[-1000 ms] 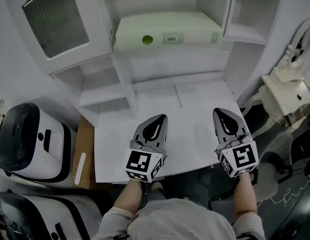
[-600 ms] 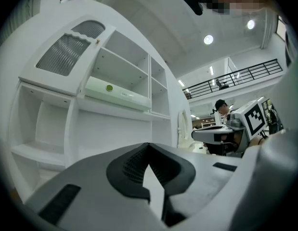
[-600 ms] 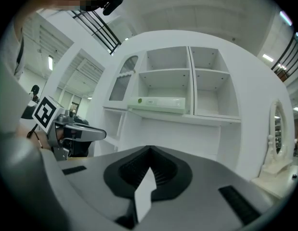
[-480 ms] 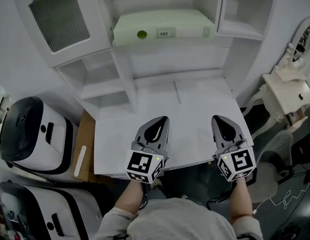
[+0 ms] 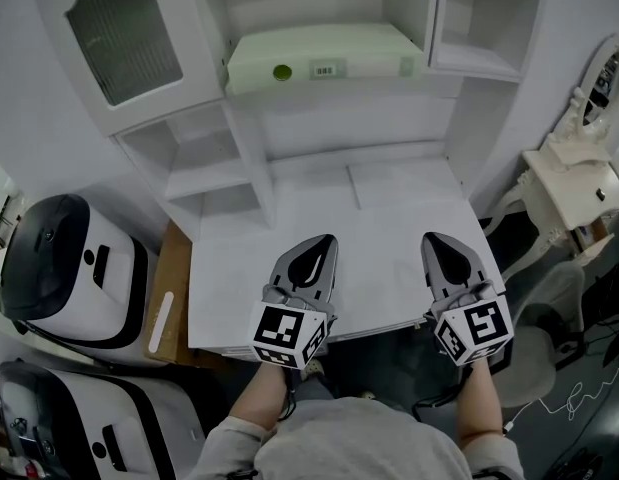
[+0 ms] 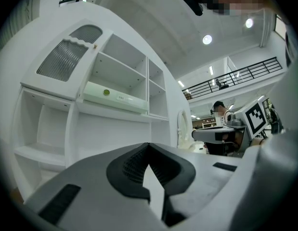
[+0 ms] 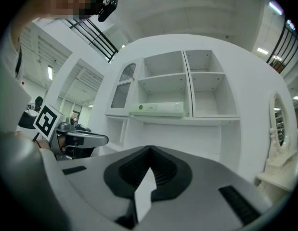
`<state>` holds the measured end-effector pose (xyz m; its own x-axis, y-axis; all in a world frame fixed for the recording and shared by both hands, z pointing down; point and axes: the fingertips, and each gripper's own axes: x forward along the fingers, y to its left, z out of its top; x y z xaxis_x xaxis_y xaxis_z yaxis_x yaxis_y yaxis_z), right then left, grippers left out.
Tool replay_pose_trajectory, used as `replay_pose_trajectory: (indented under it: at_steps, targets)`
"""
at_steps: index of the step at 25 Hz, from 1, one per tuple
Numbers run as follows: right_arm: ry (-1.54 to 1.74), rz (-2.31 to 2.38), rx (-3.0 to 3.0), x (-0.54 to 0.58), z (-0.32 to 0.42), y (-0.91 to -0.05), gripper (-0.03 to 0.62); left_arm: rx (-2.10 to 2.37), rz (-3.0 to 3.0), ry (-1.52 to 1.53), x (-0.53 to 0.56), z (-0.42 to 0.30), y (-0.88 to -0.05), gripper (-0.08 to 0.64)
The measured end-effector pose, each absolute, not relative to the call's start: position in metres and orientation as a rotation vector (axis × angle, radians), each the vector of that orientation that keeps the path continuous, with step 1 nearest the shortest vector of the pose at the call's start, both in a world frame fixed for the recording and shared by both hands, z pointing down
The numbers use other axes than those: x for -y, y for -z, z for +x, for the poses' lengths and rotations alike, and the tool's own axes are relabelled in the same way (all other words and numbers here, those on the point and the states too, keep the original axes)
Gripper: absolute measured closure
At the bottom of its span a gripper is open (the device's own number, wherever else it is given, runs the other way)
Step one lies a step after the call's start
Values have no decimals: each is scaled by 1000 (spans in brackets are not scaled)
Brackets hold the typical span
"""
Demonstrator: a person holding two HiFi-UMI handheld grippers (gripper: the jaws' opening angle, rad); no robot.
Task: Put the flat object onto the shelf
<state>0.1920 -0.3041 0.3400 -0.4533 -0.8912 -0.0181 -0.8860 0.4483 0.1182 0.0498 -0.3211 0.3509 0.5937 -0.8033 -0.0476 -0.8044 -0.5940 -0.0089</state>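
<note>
- The left gripper and right gripper lie level over the desk's front edge, well apart. Both have their jaws pressed together with nothing between them.
- Smooth white desktop stretches bare ahead to the back panel.
- The flat object, a pale green slab with rounded corners, lies on the middle shelf, spanning nearly its full width.

White wooden desk-and-shelf unit: a pale green flat rectangular box lies on its centre shelf.
</note>
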Motion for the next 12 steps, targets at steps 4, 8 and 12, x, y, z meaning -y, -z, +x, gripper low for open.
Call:
replay_pose_trajectory:
  at_steps: [4, 8, 12]
  targets:
    - [159, 1628, 2635, 306, 192, -340, 583, -1400, -2776, -65, 323, 48, -349, 548]
    - [154, 1626, 2637, 307, 188, -340, 583, -1397, -2776, -68, 325, 46, -348, 548]
    - [147, 1624, 2641, 312, 184, -341, 583, -1397, -2779, -72, 329, 42, -349, 548]
